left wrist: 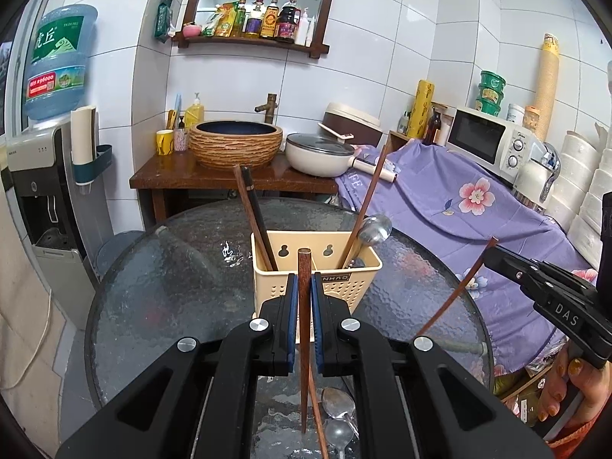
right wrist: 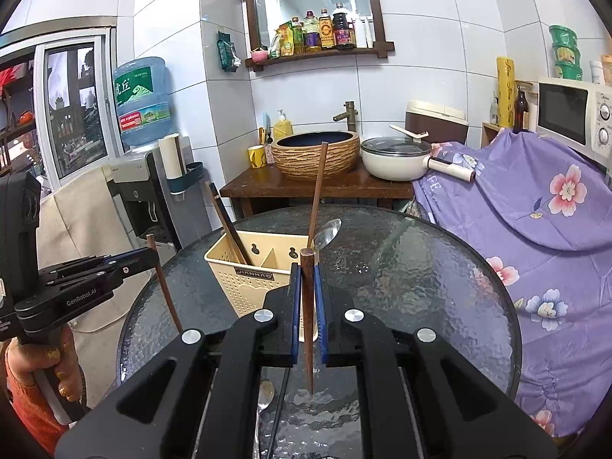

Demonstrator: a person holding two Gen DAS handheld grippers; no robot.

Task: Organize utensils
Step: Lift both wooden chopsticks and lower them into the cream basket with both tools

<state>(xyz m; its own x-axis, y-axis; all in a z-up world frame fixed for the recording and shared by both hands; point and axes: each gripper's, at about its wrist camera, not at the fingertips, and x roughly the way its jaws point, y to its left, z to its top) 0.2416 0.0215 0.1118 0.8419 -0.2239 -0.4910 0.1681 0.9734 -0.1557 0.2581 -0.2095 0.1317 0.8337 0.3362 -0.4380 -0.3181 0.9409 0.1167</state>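
Item: my left gripper [left wrist: 304, 287] clamps one wooden chopstick [left wrist: 304, 340] upright, just before the cream utensil holder [left wrist: 336, 287]. My right gripper [right wrist: 307, 287] clamps a second chopstick [right wrist: 308, 329] likewise beside that holder. Holder contents: three chopsticks, one spoon [left wrist: 375, 229].

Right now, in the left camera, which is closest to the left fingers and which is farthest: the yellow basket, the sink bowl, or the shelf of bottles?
From the left gripper, holding a chopstick:
1. Basket, just ahead on the glass table.
2. Sink bowl, behind the table on the wooden stand.
3. Shelf of bottles, high on the wall, farthest.
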